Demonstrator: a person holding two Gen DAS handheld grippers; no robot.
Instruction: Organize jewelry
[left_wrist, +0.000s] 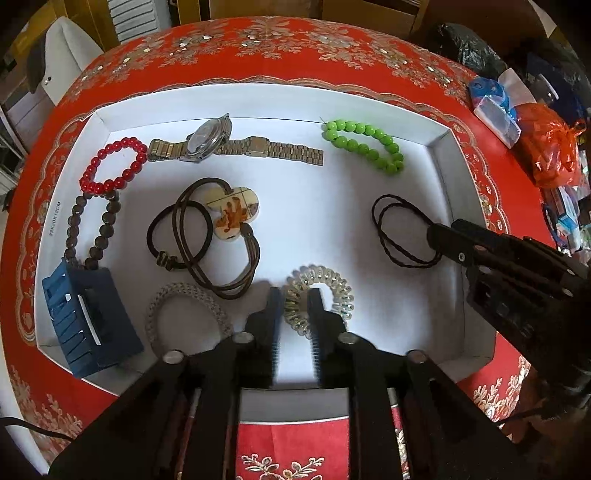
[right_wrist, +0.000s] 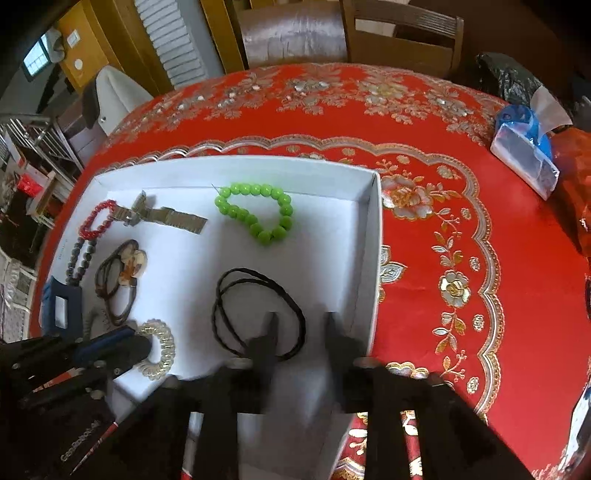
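Observation:
A white tray (left_wrist: 458, 206) on the red cloth holds the jewelry: a red bead bracelet (left_wrist: 110, 166), a metal watch (left_wrist: 210, 142), a green bead bracelet (left_wrist: 365, 146), a dark bead bracelet (left_wrist: 92, 229), brown hair ties with a flower charm (left_wrist: 229, 216), a blue hair claw (left_wrist: 88, 321), a woven silver band (left_wrist: 184, 310), a clear spiral hair tie (left_wrist: 321, 295) and a black cord (left_wrist: 399, 232). My left gripper (left_wrist: 293, 295) is open with its fingers astride the spiral tie's near-left part. My right gripper (right_wrist: 301, 319) is open over the black cord's (right_wrist: 255, 306) right end.
The tray sits on a round table with a red floral cloth (right_wrist: 443, 221). Plastic bags (left_wrist: 546, 147) and a blue-white packet (right_wrist: 524, 147) lie at the table's right edge. Wooden chairs (right_wrist: 399, 40) stand behind the table.

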